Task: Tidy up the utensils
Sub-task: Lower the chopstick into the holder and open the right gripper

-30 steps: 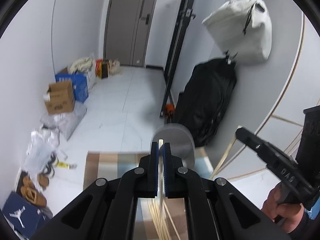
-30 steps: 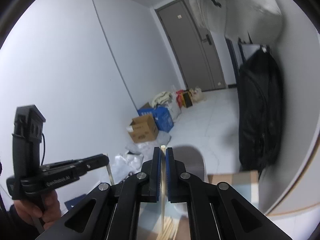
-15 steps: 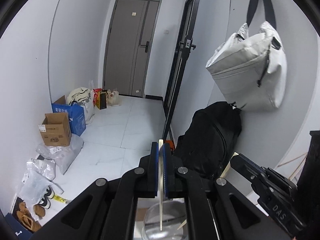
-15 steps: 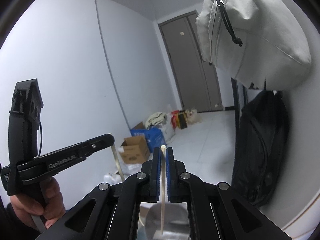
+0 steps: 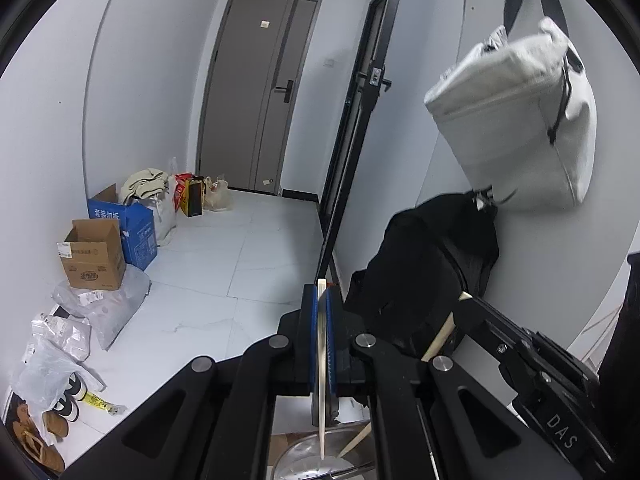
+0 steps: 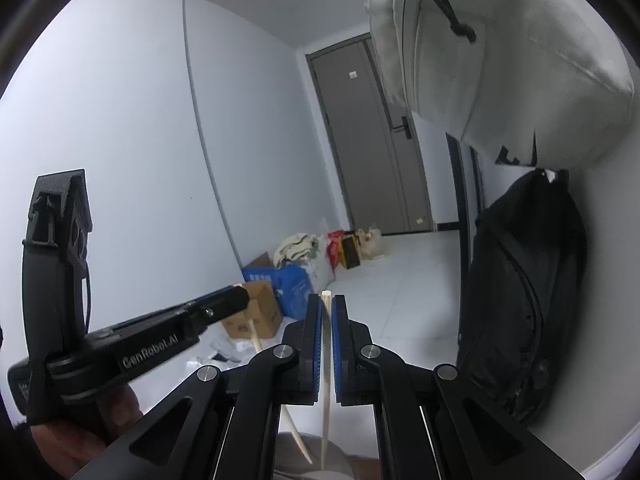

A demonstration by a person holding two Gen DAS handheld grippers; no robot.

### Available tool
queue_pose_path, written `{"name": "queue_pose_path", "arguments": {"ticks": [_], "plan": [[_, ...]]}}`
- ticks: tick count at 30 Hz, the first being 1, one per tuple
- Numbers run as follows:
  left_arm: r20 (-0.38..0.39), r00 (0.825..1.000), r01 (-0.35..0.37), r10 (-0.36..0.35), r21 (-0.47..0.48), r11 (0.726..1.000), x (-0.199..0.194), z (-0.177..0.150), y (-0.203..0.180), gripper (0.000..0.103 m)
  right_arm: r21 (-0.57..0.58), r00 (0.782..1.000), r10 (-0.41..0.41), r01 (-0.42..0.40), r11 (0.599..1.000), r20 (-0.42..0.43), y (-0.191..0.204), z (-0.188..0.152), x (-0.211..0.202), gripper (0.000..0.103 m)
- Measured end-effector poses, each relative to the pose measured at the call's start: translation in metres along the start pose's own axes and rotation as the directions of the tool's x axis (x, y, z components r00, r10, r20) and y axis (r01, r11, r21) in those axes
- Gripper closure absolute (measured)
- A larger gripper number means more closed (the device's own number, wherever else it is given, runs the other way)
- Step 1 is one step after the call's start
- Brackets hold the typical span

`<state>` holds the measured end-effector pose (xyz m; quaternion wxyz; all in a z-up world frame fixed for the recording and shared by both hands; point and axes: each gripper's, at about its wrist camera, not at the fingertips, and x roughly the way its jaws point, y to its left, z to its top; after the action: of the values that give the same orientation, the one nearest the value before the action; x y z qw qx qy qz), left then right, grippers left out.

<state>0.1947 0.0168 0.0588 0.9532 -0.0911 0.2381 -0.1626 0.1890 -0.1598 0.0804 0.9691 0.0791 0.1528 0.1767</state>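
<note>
My left gripper is shut on a pale wooden chopstick that hangs down into a round metal holder below. My right gripper holds a second pale chopstick; its jaws have a small gap on each side of it. This chopstick also points down into the holder. The right gripper shows in the left wrist view, and the left gripper shows in the right wrist view, each with its chopstick slanting down toward the holder.
A black backpack and a hanging grey bag are on the wall to the right. Cardboard boxes, plastic bags and shoes line the left wall. A grey door is far ahead.
Both grippers have tilted upward and lifted, so the holder has dropped to the bottom edge of both views. The chopsticks now stand upright over the holder. The right jaws have loosened slightly.
</note>
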Motion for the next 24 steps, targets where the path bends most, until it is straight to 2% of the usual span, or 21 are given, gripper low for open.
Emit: {"name": "queue_pose_path", "arguments": {"ticks": [7, 12, 13, 14, 16, 18, 21, 24], "plan": [[-0.026, 0.998, 0.060, -0.059, 0.038, 0.997, 0.005, -0.011, -0.004, 0.103, -0.038, 0.999, 0.037, -0.038, 0.999, -0.019, -0.002, -0.021, 0.004, 0.099], [-0.086, 0.986, 0.148, -0.142, 0.057, 0.987, 0.008, -0.011, -0.008, 0.103, -0.012, 0.995, 0.076, -0.076, 0.997, -0.064, -0.010, -0.034, 0.011, 0.098], [-0.110, 0.981, 0.170, -0.163, 0.060, 0.984, 0.009, -0.010, -0.010, 0.099, 0.000, 0.993, 0.086, -0.086, 0.996, -0.077, -0.012, -0.037, 0.012, 0.098], [-0.136, 0.977, 0.177, -0.167, 0.064, 0.982, 0.010, -0.010, -0.011, 0.088, 0.007, 0.993, 0.088, -0.088, 0.996, -0.084, -0.013, -0.039, 0.012, 0.098], [-0.181, 0.975, 0.144, -0.131, 0.057, 0.988, 0.012, -0.009, -0.010, 0.070, 0.039, 0.991, 0.096, -0.093, 0.995, -0.090, -0.017, -0.040, 0.009, 0.095], [-0.171, 0.977, 0.137, -0.129, 0.034, 0.990, 0.005, -0.006, -0.006, 0.069, 0.066, 0.992, 0.092, -0.086, 0.994, -0.091, -0.022, -0.039, 0.005, 0.083], [-0.166, 0.982, 0.089, -0.085, 0.018, 0.996, -0.004, -0.007, -0.001, 0.061, 0.123, 0.994, 0.081, -0.072, 0.990, -0.071, -0.033, -0.039, -0.008, 0.065], [-0.150, 0.988, 0.040, -0.039, 0.002, 0.999, -0.016, -0.008, 0.003, 0.056, 0.147, 0.996, 0.067, -0.057, 0.987, -0.066, -0.039, -0.040, -0.020, 0.065]]}}
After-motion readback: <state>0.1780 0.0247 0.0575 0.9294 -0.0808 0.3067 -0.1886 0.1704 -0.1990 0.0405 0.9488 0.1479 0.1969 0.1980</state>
